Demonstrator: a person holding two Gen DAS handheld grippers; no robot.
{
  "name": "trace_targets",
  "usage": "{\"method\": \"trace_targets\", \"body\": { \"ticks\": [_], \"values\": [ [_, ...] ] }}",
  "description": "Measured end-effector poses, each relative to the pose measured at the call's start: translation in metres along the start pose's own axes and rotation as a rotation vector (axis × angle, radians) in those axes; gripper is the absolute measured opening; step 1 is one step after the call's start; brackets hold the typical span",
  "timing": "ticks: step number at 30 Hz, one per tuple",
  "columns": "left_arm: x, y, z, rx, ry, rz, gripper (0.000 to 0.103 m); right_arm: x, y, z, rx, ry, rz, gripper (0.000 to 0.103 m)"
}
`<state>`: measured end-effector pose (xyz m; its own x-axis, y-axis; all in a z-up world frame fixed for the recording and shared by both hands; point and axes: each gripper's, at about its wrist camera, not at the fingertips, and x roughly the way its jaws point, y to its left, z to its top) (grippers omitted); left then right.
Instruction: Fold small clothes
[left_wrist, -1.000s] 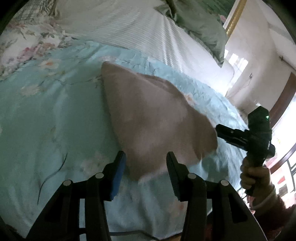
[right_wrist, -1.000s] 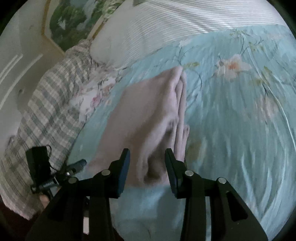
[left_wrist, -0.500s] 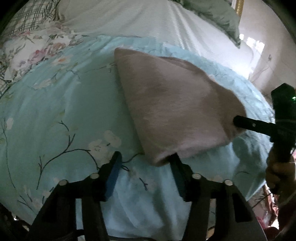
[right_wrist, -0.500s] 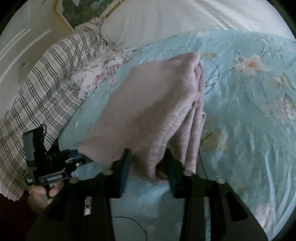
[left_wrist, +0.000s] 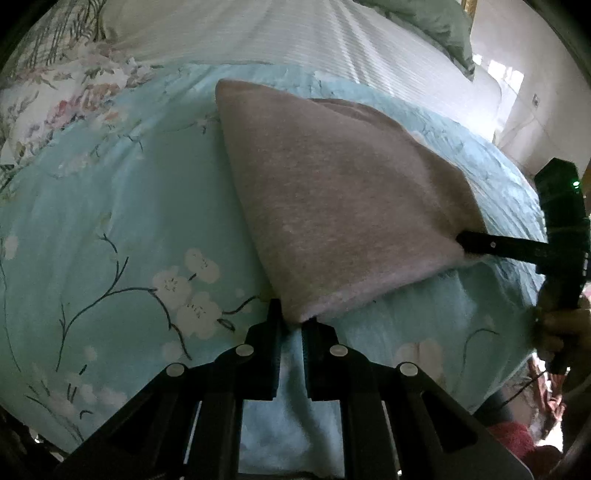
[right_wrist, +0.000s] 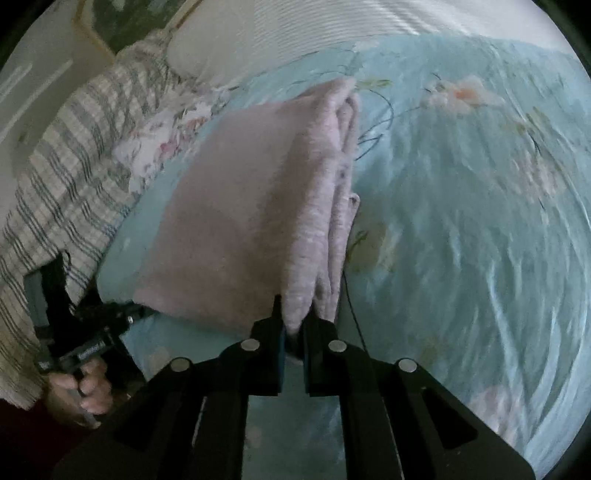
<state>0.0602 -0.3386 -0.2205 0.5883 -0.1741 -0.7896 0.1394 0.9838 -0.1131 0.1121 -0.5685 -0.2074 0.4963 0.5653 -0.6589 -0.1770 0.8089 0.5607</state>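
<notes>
Grippers, left (left_wrist: 291, 325) and right (right_wrist: 293, 326), each pinch a near corner of the folded pink garment (left_wrist: 332, 206) at lower centre, likely to lift and fold it over the floral quilt (left_wrist: 110, 240).

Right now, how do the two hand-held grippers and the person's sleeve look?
The left gripper and the right gripper are black plastic, each with two flat fingers on linkage arms set with round silver rivets. The right one shows a blue pad inside a finger, and its body shows a green light. A thin black cable runs by it. The sleeve is fuzzy red.
</notes>
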Motion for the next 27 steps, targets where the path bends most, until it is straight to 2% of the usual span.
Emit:
{"method": "trace_targets", "body": {
  "ticks": [2,5,9,12,17,19,21,24,27],
  "values": [
    [-0.008,0.005,-0.001,0.006,0.012,-0.018,0.012,-0.010,-0.001,0.001,0.019,-0.010,0.001,0.012],
    [-0.028,0.008,-0.006,0.036,-0.013,-0.016,0.011,-0.035,0.003,0.002,0.023,-0.051,-0.031,0.022],
    [-0.049,0.012,0.004,0.034,-0.071,-0.067,0.011,-0.065,0.017,0.018,0.029,-0.172,-0.016,0.022],
    [-0.049,0.005,0.019,0.029,-0.097,-0.120,0.011,-0.062,0.034,0.035,0.009,-0.213,0.019,0.022],
    [-0.031,-0.012,0.038,0.041,-0.100,-0.157,0.011,-0.022,0.041,0.052,0.009,-0.163,0.041,0.022],
    [-0.020,-0.013,0.042,0.042,-0.091,-0.181,0.012,-0.006,0.033,0.053,0.027,-0.139,-0.017,0.022],
    [-0.005,-0.009,0.042,0.029,-0.056,-0.173,0.012,0.005,0.021,0.051,0.052,-0.117,-0.060,0.021],
    [0.019,0.004,0.035,-0.022,0.006,-0.192,0.011,0.020,0.000,0.044,0.095,-0.080,-0.075,0.014],
    [0.022,0.011,0.031,-0.072,-0.007,-0.231,0.011,0.020,-0.002,0.043,0.096,-0.084,-0.093,0.010]
  ]
}}
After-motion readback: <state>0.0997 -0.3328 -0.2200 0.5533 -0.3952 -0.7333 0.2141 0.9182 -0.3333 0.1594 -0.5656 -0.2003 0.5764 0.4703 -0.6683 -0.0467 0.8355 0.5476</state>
